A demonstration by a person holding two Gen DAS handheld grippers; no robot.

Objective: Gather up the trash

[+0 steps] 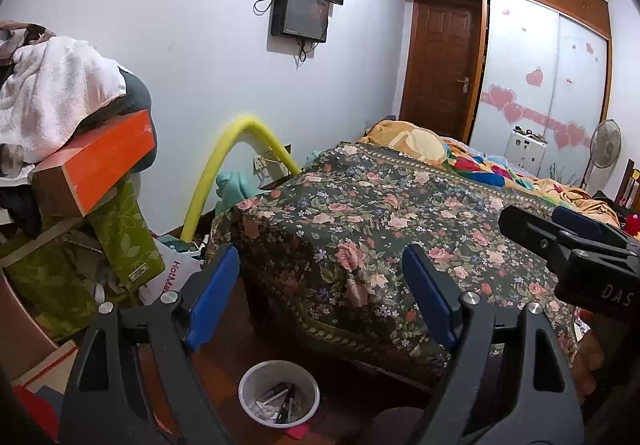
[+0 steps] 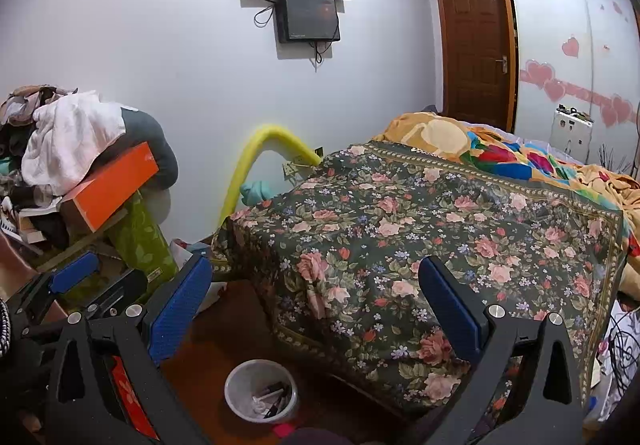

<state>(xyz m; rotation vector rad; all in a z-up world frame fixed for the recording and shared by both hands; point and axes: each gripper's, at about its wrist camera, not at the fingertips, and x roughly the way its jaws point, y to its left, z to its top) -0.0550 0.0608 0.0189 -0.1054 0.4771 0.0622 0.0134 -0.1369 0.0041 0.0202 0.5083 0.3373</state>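
Note:
A white round bin point(image 1: 279, 392) stands on the dark floor at the foot of the bed, with several small bits of trash inside; it also shows in the right wrist view point(image 2: 261, 391). My left gripper point(image 1: 324, 297) is open and empty, held high above the bin and the bed corner. My right gripper point(image 2: 320, 301) is open and empty too, at a similar height. The right gripper's fingers point(image 1: 568, 233) show at the right edge of the left wrist view. The left gripper's blue pad point(image 2: 76, 272) shows at the lower left of the right wrist view.
A bed with a floral cover point(image 1: 380, 229) fills the centre and right. A pile of clothes, an orange box point(image 1: 96, 161) and a green box point(image 1: 128, 237) crowd the left. A yellow foam tube point(image 1: 224, 165) arches by the wall. A pink scrap point(image 2: 285, 429) lies beside the bin.

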